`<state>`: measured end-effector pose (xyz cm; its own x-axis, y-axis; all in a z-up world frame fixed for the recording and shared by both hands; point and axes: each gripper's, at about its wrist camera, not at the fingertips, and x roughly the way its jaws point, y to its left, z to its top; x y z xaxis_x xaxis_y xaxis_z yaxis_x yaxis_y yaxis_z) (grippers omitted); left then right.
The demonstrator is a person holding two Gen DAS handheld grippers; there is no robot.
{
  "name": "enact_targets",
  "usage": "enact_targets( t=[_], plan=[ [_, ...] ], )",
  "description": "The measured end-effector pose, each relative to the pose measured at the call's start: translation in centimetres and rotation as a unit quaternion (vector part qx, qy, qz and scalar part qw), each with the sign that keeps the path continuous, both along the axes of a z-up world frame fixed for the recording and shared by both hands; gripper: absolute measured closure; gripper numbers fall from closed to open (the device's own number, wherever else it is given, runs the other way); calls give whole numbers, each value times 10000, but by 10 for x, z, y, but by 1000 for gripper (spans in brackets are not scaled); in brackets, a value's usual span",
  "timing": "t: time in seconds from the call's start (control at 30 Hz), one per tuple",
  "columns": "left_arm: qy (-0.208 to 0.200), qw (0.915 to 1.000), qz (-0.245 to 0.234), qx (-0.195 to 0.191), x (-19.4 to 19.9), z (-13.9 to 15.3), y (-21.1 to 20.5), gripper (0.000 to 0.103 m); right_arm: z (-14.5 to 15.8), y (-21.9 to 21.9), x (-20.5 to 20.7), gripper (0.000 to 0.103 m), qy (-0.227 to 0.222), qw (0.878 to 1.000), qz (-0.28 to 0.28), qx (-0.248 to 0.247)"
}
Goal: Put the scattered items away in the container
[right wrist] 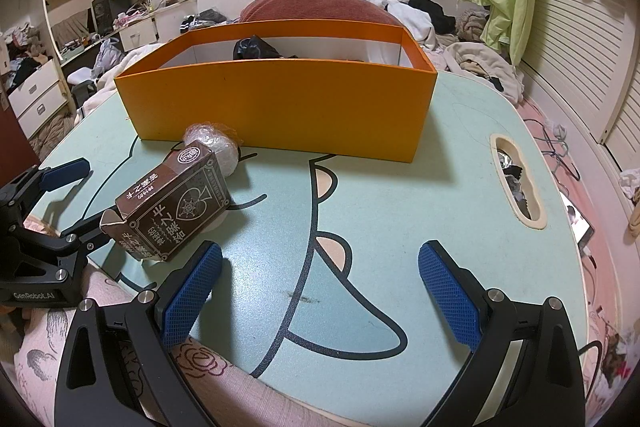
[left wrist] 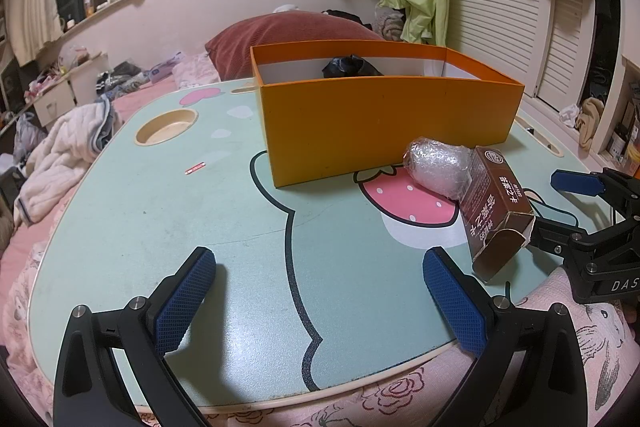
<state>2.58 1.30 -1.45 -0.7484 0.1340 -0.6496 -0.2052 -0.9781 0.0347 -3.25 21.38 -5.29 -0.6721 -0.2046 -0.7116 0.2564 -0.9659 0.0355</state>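
Both tools wide and empty, card box [right wrist: 172, 203] propped on bubble-wrap roll [right wrist: 218, 147] at 10 o'clock off right tool [right wrist: 320, 291], left tool [left wrist: 320, 291] idle; risk: a pinch tips it, rolling wrap away from bin [right wrist: 280, 107].

- On the body of the left gripper [right wrist: 60, 195], seen at the left edge of my right wrist view, I read "GenRobot.AI" in pale letters.
- On the body of the right gripper [left wrist: 576, 203], at the right edge of my left wrist view, I read "DAS"; the rest is cut off.
- The brown card box [right wrist: 172, 203], lying in front of the orange container [right wrist: 280, 107], carries white East Asian characters, a spade emblem and a round seal; I cannot read these reliably.
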Motion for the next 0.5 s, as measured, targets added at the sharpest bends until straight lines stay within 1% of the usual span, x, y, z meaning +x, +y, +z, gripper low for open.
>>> enact_targets(
  t=[0.17,0.2,0.27,0.33,0.4,0.47,0.5],
  plan=[
    [-1,10000,1,1,0,0,0,0,0,0,0,5,1,10000,-4,-2],
    [-2,10000,0,3,0,0,-1,0,4,0,6,5,7,10000,-5,-8],
    [-6,10000,4,7,0,0,0,0,5,2,4,5,6,10000,-48,-51],
    [-8,10000,3,10,0,1,1,0,9,5,12,5,53,9998,-99,-160],
    [-7,10000,3,11,1,1,2,0,21,10,25,5,321,9986,-69,-412],
    [-8,10000,-1,13,1,1,2,0,36,15,32,5,676,9947,110,-772],
    [-8,10000,-2,12,1,1,2,0,44,10,36,5,777,9932,169,-852]
  ],
)
